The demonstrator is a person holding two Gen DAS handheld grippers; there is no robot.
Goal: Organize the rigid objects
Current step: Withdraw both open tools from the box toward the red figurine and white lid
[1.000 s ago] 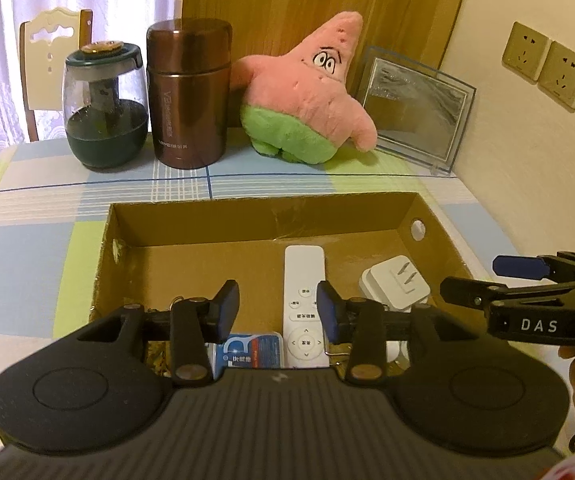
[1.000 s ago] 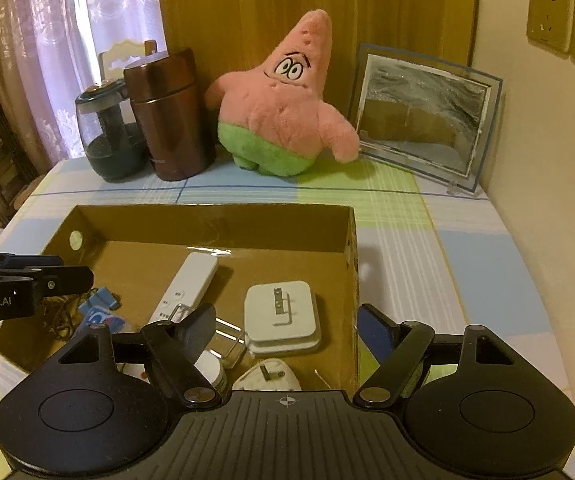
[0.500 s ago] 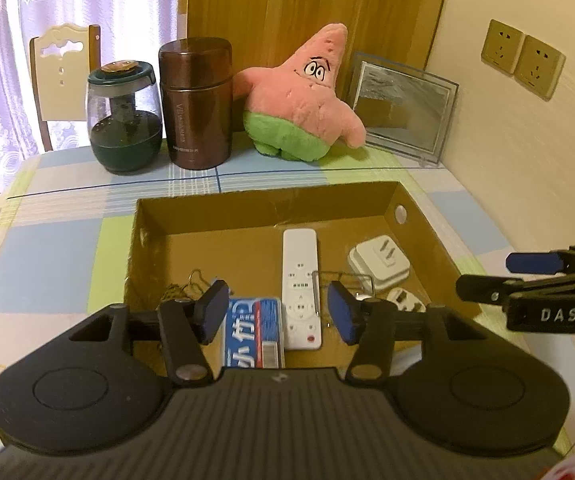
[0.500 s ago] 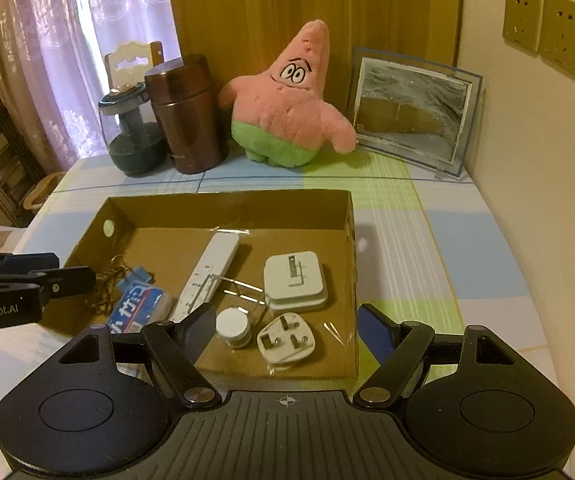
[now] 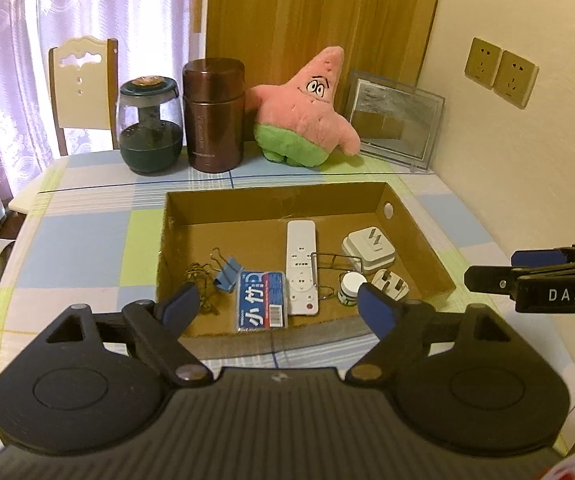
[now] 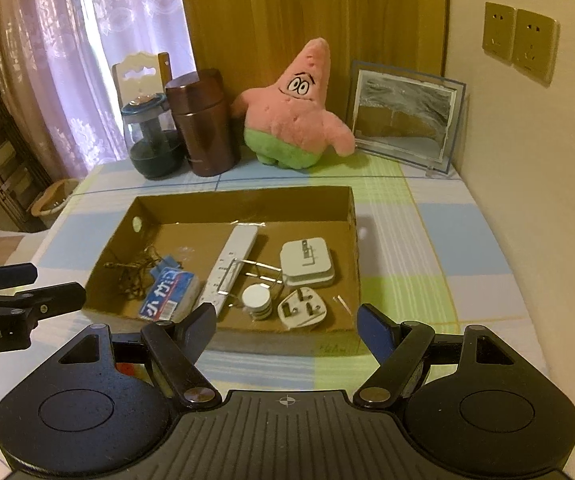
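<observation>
Nearest, the left gripper (image 5: 275, 304) hangs short of the cardboard box (image 5: 423, 236) with its jaws opening and nothing between them; the right gripper (image 6: 285, 322) hovers level with it, jaws spread and empty. In the box lie a blue pack (image 5: 262, 301), a white remote (image 5: 302, 266), a binder clip (image 5: 228, 273), a small jar (image 5: 350, 288), a plug (image 5: 390, 285) and a square adapter (image 5: 369, 249). Every loose piece seems boxed, so the sorting looks finished or nearly so. Next comes a check of the worktop (image 5: 87, 240) for strays. Beyond stand a jar humidifier (image 5: 147, 128), a brown flask (image 5: 214, 116) and a pink plush (image 5: 305, 116).
</observation>
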